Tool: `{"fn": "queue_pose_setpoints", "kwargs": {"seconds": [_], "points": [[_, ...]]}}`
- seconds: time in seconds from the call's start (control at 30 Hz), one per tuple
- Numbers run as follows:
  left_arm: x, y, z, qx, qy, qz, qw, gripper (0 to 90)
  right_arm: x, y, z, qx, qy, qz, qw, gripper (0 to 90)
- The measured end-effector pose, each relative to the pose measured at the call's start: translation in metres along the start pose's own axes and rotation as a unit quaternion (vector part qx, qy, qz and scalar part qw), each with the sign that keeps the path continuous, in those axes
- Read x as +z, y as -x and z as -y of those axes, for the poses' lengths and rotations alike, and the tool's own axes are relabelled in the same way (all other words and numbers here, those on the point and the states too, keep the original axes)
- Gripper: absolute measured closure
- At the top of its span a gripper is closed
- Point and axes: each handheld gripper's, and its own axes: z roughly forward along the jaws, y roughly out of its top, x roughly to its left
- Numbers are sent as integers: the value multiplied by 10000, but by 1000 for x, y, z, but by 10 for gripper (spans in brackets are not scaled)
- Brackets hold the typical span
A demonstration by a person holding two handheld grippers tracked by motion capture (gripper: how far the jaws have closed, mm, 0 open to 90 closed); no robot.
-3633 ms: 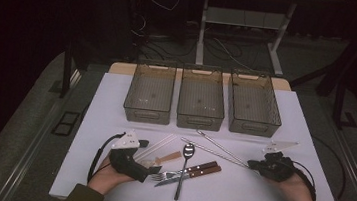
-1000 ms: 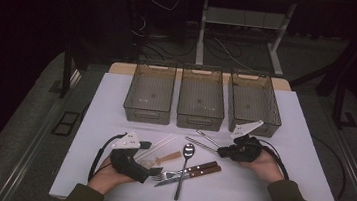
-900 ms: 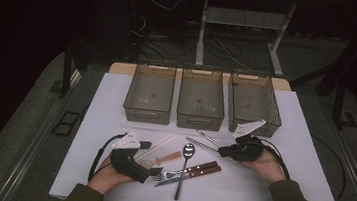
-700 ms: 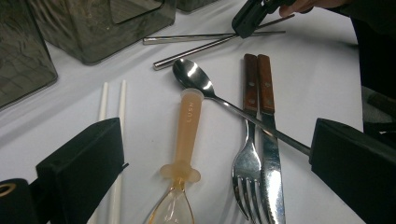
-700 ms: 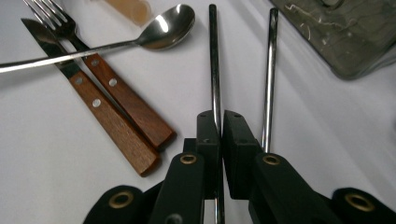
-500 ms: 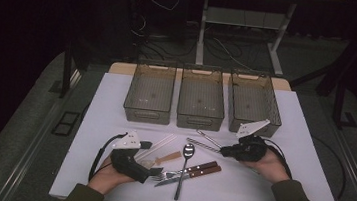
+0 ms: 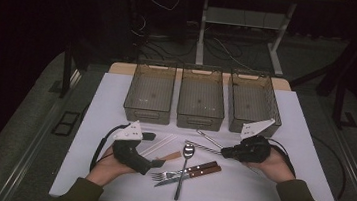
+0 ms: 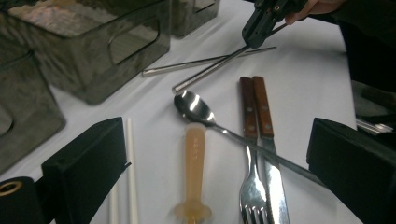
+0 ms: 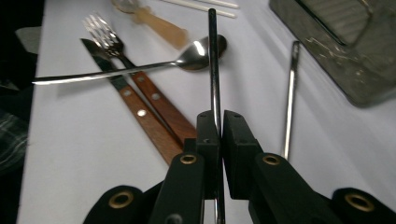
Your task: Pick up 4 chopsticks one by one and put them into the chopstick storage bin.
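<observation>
Right gripper (image 9: pixel 215 133) has moved in, clamping the metal chopstick (image 9: pixel 213 60).

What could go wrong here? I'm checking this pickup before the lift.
The right gripper is shut on a thin metal chopstick near one end, so the long free end could swing or slip. Its tip lies close to the spoon and could nudge it. The second chopstick lies close alongside and might be bumped.

A thin, straight metal chopstick (image 9: pixel 213 60) is pinched at one end, its free tip beside the spoon bowl (image 9: pixel 201 47).
</observation>
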Motion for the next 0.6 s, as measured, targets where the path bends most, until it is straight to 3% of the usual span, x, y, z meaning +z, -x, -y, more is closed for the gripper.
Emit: {"fn": "queue_pose_setpoints", "kwargs": {"seconds": [0.17,0.23,0.4,0.6], "points": [[9,-3,-16,229,-89,349,9991,81,0,-8,-4,-143,-2,-252,9996,861],[14,-3,-20,323,-166,464,9983,134,0,-8,-6,-412,-32,-287,9987,861],[34,1,-30,645,-532,878,9926,150,1,-18,-13,-629,-18,-554,9965,861],[60,14,-42,1089,-823,1146,9840,263,3,-27,-19,-834,12,-721,9939,861]]}}
